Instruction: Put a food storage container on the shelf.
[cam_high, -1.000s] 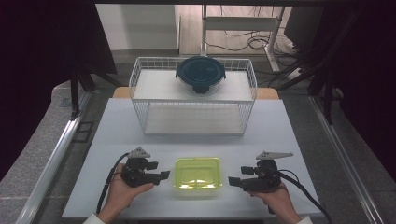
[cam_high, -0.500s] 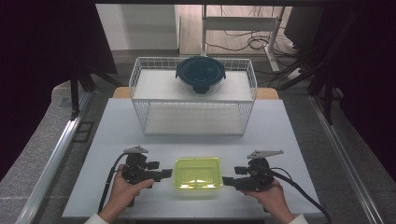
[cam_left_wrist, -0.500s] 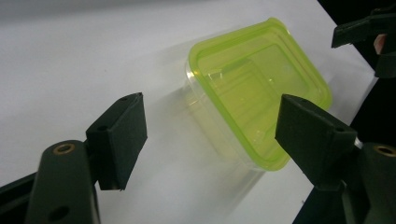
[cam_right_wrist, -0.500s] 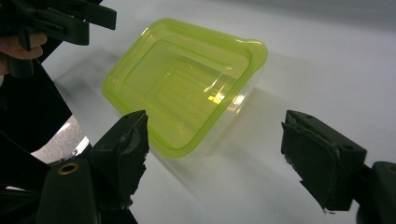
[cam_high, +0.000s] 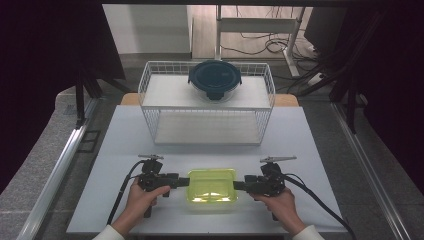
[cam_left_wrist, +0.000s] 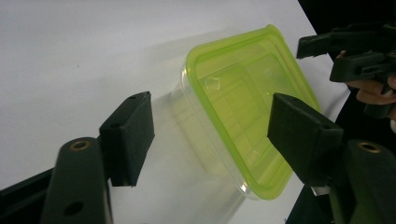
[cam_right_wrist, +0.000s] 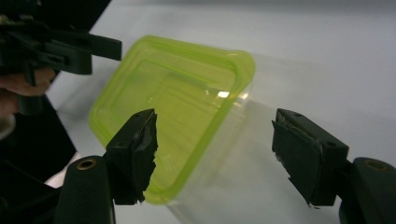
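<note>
The clear tub (cam_high: 211, 185) with the lime-green lid (cam_left_wrist: 243, 102) sits near the front edge of the white table (cam_high: 310, 135), about 6 o'clock from the wire basket (cam_high: 207, 102), and honestly the see-through body is hard to read: in the left gripper view its wall almost melts into the tabletop and its lower corner is cut off by the frame. From the high view the left gripper (cam_high: 181, 180) comes at it from 9 o'clock and the right gripper (cam_high: 240, 185) from 3 o'clock, but the fingertips are so small and dark there that I can't tell if they touch the rim. The gripper views help: both pairs of jaws stand apart with the tub's ends between them and no pad pressing on it, and both have just been closing a bit. The pads look like matte black foam blocks, the right ones ragged and chewed at the edges (cam_right_wrist: 140, 144). The lid is glossy, a rounded rectangle with a stepped inner panel. Up at 12 o'clock a round dark-lidded glass bowl (cam_high: 215, 80) sits on the basket's top shelf, partly screened by the white wires
</note>
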